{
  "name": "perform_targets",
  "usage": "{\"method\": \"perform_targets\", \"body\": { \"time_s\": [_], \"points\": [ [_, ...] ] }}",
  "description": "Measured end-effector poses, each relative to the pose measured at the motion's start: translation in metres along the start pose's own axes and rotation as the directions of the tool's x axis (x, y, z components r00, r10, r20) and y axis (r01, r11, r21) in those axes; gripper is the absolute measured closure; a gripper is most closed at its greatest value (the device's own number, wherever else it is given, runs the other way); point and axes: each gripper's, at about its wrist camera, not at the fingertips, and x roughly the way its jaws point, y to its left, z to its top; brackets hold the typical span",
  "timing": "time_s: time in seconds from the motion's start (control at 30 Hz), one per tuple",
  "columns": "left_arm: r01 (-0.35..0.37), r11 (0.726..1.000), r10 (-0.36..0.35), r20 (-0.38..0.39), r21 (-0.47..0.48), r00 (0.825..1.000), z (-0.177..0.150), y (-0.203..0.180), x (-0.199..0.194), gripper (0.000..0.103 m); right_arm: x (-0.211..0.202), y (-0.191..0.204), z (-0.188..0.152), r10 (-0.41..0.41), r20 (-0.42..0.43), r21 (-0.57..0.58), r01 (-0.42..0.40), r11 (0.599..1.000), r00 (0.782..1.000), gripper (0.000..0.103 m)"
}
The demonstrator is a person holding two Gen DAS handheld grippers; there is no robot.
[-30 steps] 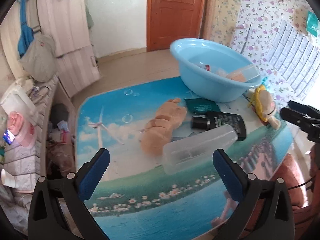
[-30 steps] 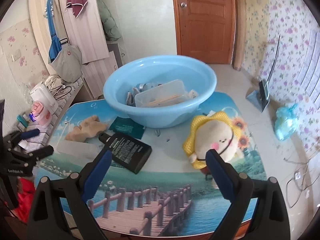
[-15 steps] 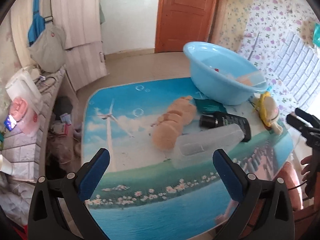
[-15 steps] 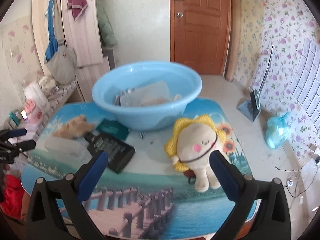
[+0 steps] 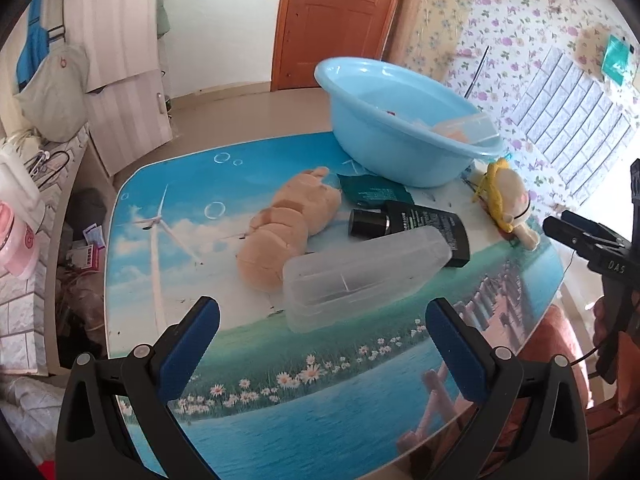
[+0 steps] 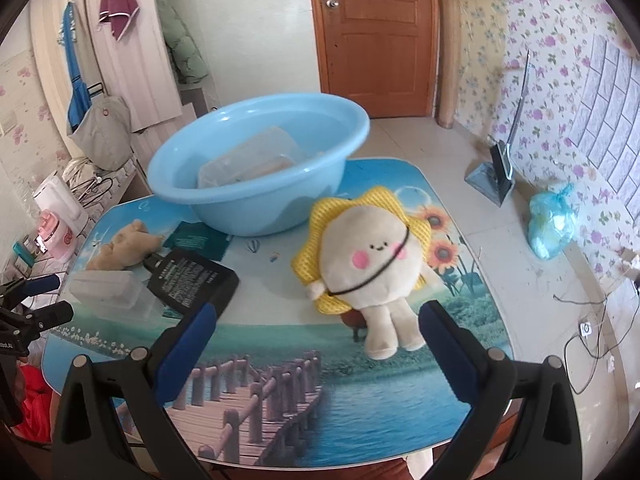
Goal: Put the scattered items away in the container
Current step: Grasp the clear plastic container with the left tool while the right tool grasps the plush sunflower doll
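A light blue basin stands at the table's far side with a clear box inside. On the table lie a tan plush, a dark green pouch, a black tube, a clear plastic case and a yellow-hooded cream plush. My left gripper is open, just short of the clear case. Open too, my right gripper hovers in front of the cream plush.
The table carries a printed landscape cover. To the left stand a low shelf with a pink appliance and hanging bags. On the floor to the right lie a blue plastic bag and cables. A wooden door is behind.
My right gripper swung right and nearer, so the cream plush now sits centred between its fingers. The left gripper shifted slightly; the case and tan plush look nearer. Nothing on the table moved.
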Motion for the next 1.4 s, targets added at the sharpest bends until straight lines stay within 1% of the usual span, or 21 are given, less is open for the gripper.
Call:
{"method": "perform_targets", "body": {
  "time_s": [0.1,0.2,0.3,0.47,0.5,0.63,0.67,0.7,0.8,0.93,0.97,1.0,1.03,1.1,1.17,1.27,1.4],
  "points": [
    [-0.017,1.0,0.017,-0.012,0.018,1.0,0.003,0.001,0.009,0.0,0.005,-0.007,0.0,-0.001,-0.013,0.02,0.001,1.0,1.0,0.0],
    [0.002,0.999,-0.002,-0.012,0.039,1.0,0.007,0.0,0.015,0.0,0.009,-0.012,0.002,-0.005,-0.013,0.033,0.006,0.999,1.0,0.0],
    [0.017,0.997,-0.018,0.011,0.081,1.0,0.011,-0.004,0.015,0.0,0.015,-0.016,0.004,-0.009,-0.021,0.041,0.01,0.999,1.0,0.0],
    [0.033,0.991,-0.032,-0.015,0.131,0.999,0.017,-0.008,0.027,0.0,0.028,-0.019,0.008,-0.012,-0.044,0.044,0.014,0.999,0.999,0.0],
    [0.037,0.99,-0.034,-0.023,0.137,0.999,0.018,-0.008,0.03,0.002,0.031,-0.02,0.009,-0.012,-0.048,0.046,0.015,0.999,0.999,0.0],
    [0.05,0.984,-0.048,-0.021,0.17,0.999,0.016,-0.009,0.03,0.012,0.04,-0.021,0.013,-0.019,-0.055,0.04,0.021,0.999,0.998,0.0],
    [0.064,0.982,-0.062,-0.018,0.176,0.998,0.016,-0.008,0.029,0.023,0.043,-0.021,0.015,-0.02,-0.061,0.04,0.022,0.999,0.998,0.0],
    [0.076,0.981,-0.074,-0.017,0.18,0.997,0.016,-0.008,0.028,0.036,0.045,-0.021,0.015,-0.018,-0.066,0.042,0.021,0.999,0.998,0.0],
    [0.11,0.977,-0.108,-0.025,0.183,0.994,0.015,-0.005,0.024,0.044,0.052,-0.019,0.018,-0.02,-0.078,0.037,0.023,0.999,0.997,0.0],
    [0.132,0.972,-0.127,-0.037,0.195,0.991,0.009,-0.009,0.02,0.049,0.066,-0.017,0.018,-0.068,-0.086,0.008,0.069,0.998,0.994,0.0],
    [0.136,0.97,-0.13,-0.042,0.199,0.991,0.007,-0.01,0.02,0.051,0.07,-0.017,0.016,-0.076,-0.097,0.005,0.077,0.997,0.992,0.002],
    [0.134,0.97,-0.129,-0.04,0.205,0.991,0.005,-0.013,0.018,0.052,0.072,-0.019,0.014,-0.079,-0.105,0.007,0.08,0.997,0.991,0.011],
    [0.138,0.969,-0.132,-0.042,0.207,0.99,0.003,-0.015,0.016,0.053,0.071,-0.02,0.013,-0.088,-0.103,0.011,0.09,0.996,0.991,0.013],
    [0.145,0.968,-0.139,-0.043,0.205,0.989,0.0,-0.017,0.014,0.055,0.065,-0.025,0.011,-0.071,-0.087,0.024,0.073,0.997,0.994,0.025],
    [0.152,0.968,-0.146,-0.046,0.201,0.988,-0.001,-0.018,0.013,0.056,0.06,-0.028,0.01,-0.041,-0.086,0.042,0.045,0.998,0.995,0.029],
    [0.149,0.968,-0.142,-0.049,0.202,0.989,-0.003,-0.02,0.012,0.058,0.053,-0.032,0.007,-0.014,-0.089,0.06,0.019,0.998,0.996,0.032],
    [0.154,0.967,-0.147,-0.047,0.204,0.988,-0.005,-0.026,0.007,0.062,0.042,-0.031,-0.002,0.012,-0.088,0.069,-0.006,0.998,0.996,0.033]
  ]
}}
